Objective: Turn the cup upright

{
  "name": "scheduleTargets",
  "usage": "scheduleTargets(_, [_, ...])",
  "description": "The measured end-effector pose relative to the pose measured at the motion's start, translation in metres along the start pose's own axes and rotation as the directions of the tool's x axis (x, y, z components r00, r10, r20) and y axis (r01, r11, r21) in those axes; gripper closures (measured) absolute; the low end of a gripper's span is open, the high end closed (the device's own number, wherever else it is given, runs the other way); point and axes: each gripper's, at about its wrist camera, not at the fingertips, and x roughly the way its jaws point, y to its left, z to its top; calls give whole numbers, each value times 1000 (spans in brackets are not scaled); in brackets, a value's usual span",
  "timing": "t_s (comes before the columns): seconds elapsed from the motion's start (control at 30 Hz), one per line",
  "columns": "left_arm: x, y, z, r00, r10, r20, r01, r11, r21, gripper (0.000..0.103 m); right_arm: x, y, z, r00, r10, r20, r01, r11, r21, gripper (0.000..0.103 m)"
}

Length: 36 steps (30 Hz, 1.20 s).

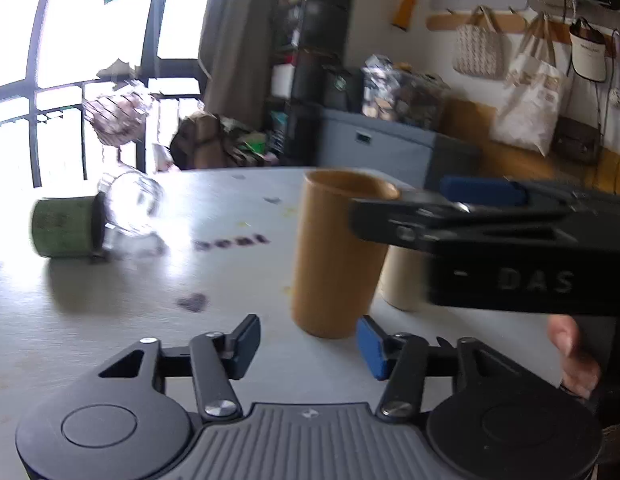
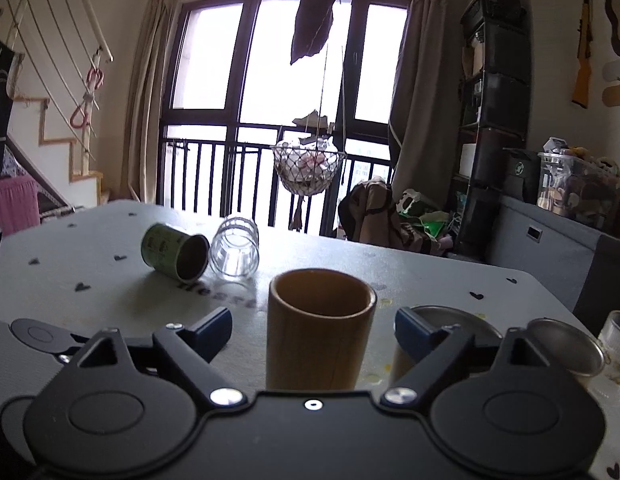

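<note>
On the grey table (image 2: 109, 280), upright tan cup (image 2: 320, 332), mouth up, between wide-open, empty right tool (image 2: 314, 330); left tool (image 1: 307, 346) likewise open.

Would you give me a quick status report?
Both grippers open: left, right. Brown cup upright between right fingers, unheld. Green can, glass jar lying beyond.

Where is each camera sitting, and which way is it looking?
Left wrist: sits on the left gripper, looks across the table at the upright brown cup; shows its open fingers, the right gripper and a hand.
Right wrist: sits on the right gripper, faces the window; open fingers either side of the brown cup.
Shared: brown cup, lying green can, lying glass jar.
</note>
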Motion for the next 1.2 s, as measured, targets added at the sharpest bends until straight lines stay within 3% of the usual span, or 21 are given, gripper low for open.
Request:
scheduleTargets(0.2, [-50,-9,7,987,147,67,-146,989,-18,23,-42,-5,0,999,-24,49,22,999,48,10])
scheduleTargets(0.47, [-98,-17,1,952,266,149,-266,964,-25,1,-79,-14,-7,995,-75,68,70,995,72,5])
scheduleTargets(0.83, [-114,-13,-13,920,362,152,-353,932,-82,0,-102,-28,-28,992,-121,41,116,987,113,0])
scheduleTargets(1.2, [-122,-20,-22,904,394,165,-386,919,-79,0,-113,-23,-29,991,-121,50,116,989,92,0])
